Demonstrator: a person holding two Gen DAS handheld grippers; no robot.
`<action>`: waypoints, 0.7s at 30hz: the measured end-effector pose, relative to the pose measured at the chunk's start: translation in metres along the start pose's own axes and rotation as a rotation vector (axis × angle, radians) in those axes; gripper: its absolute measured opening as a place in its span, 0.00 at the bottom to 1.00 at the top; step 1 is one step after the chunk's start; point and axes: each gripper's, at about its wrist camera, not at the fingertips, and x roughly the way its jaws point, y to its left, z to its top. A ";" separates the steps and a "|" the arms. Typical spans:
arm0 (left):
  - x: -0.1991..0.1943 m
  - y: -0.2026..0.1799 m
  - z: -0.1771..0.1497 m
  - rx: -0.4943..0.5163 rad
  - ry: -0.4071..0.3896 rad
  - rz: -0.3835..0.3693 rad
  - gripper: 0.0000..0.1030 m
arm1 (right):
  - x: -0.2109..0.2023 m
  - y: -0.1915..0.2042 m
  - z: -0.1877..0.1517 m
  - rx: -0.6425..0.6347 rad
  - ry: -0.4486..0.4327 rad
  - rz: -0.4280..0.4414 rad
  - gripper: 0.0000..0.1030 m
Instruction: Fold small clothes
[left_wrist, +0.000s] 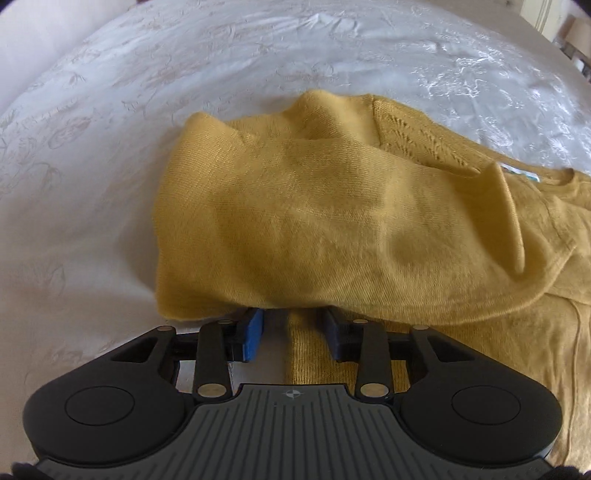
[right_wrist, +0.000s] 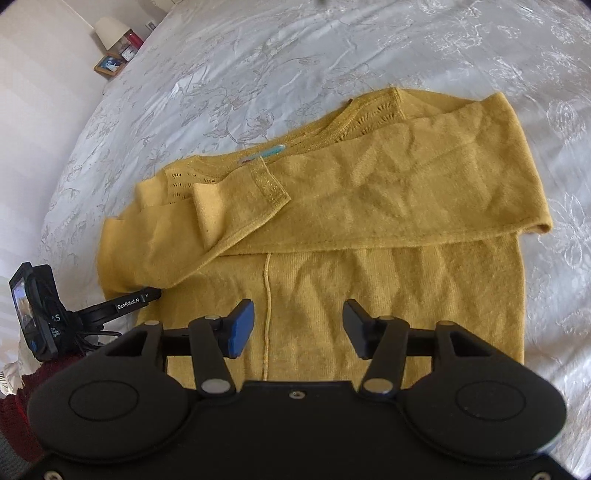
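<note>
Both grippers low — left gripper (left_wrist: 291, 332), right gripper (right_wrist: 298, 328) — jaws apart.

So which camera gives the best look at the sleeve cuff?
The right wrist view: the cuff lies flat across the sweater, its hem stitching clear. In the left wrist view it appears only edge-on at the right, a narrow raised fold.

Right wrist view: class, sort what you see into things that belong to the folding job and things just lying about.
Job: sweater, left gripper, right gripper.
Lying about: lamp, picture frame, bedspread.
</note>
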 end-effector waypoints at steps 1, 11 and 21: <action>0.001 0.002 -0.001 -0.017 -0.011 -0.007 0.36 | 0.003 0.003 0.006 -0.010 -0.004 0.000 0.59; -0.003 -0.003 -0.023 0.015 -0.127 -0.003 0.38 | 0.060 0.034 0.064 -0.142 -0.029 0.027 0.70; -0.001 -0.002 -0.020 0.023 -0.118 -0.008 0.39 | 0.108 0.034 0.085 -0.129 0.066 -0.015 0.48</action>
